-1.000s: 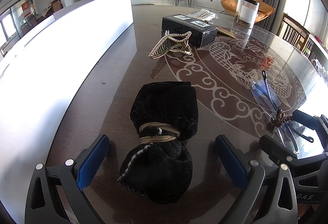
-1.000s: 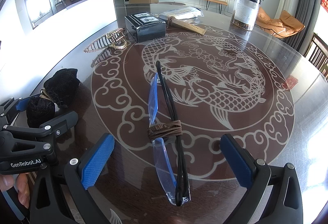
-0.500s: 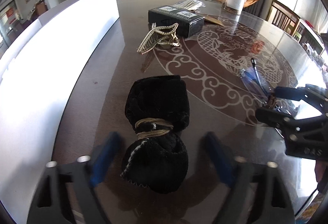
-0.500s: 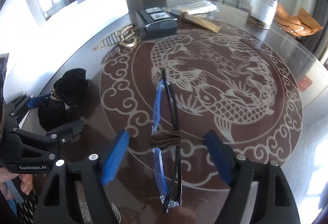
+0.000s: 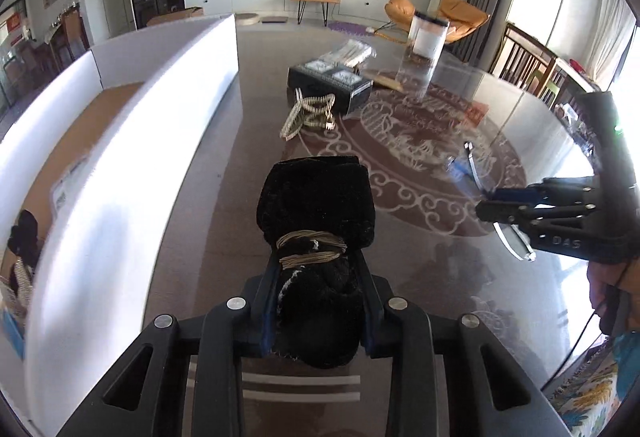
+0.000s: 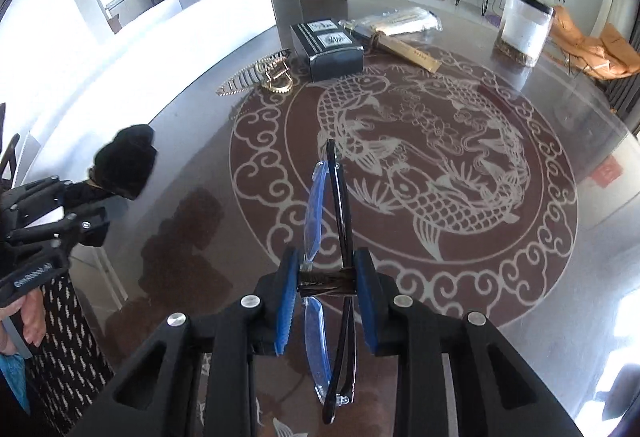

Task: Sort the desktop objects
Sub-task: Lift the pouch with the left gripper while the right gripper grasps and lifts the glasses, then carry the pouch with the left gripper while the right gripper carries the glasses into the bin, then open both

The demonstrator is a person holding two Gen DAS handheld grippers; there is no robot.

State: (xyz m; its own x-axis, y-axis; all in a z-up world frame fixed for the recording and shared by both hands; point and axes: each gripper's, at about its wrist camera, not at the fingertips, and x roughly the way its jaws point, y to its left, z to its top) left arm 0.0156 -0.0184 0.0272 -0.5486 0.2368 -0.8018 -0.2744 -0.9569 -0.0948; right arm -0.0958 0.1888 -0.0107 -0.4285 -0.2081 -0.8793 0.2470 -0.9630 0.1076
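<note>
**Both Grippers Loaded Above the Table**

While the left gripper (image 5: 318, 301) clamps the black velvet pouch (image 5: 316, 197) clear of the glass table (image 5: 192, 237), the right gripper (image 6: 326, 289) pinches folded glasses (image 6: 332, 221) at their brown tie. Only the left view reveals the white box's (image 5: 132, 141) cardboard interior; only the right shows a hand (image 6: 32, 321).

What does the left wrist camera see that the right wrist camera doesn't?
Only the left wrist view looks inside the white box: cardboard floor, a dark bundle in its corner. Only the right wrist view shows the brown cord around the glasses, pinched by the right gripper. Both show the black pouch held in the left gripper, the gold hair clip, black case and jar.
</note>
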